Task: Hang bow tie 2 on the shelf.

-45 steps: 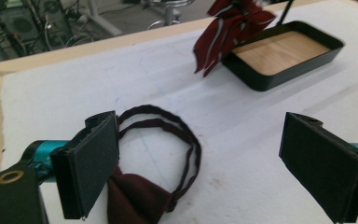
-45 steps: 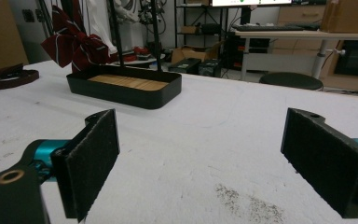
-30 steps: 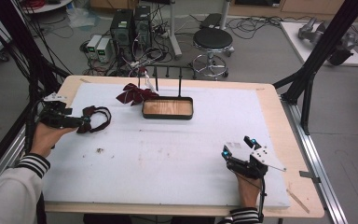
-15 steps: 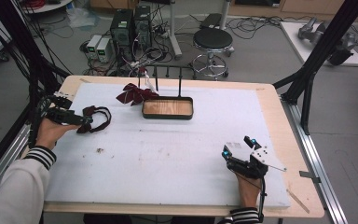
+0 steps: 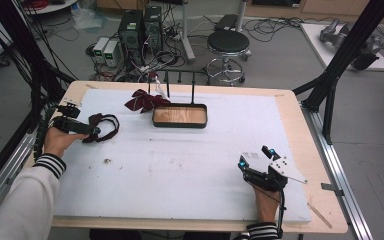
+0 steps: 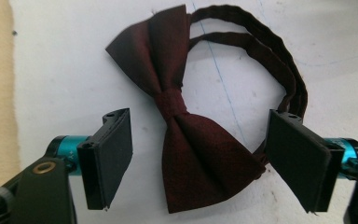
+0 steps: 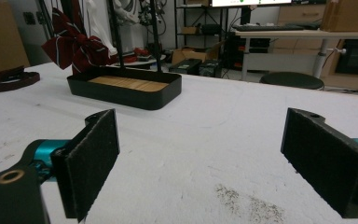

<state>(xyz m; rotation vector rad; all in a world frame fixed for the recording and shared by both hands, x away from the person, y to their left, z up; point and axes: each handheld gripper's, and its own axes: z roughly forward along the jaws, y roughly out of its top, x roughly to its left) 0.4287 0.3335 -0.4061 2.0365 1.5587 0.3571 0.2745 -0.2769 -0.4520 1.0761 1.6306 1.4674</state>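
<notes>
Bow tie (image 6: pixel 182 121) lies flat on the desk (image 6: pixel 65 70) between your left gripper's (image 6: pixel 198 161) open fingers (image 6: pixel 109 156): light, soft, limp satin. Pinch its firm centre knot just ahead. Your right gripper (image 7: pixel 214 163) idles, fingers spread.

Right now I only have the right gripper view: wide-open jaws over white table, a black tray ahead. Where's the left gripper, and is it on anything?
Observer: The left gripper hovers over a dark red bow tie at the table's left side, jaws open on either side of it, not closed.
Operator: Which part sits between the jaws?
Observer: The lower wing of the bow; the knot lies just beyond the pads.
Operator: Does its strap run free?
Observer: The strap loops out flat on the white cover, its end passing behind one pad.
Operator: And my gripper from above?
Observer: The right gripper sits near the table's front right, far from the tray.
</notes>
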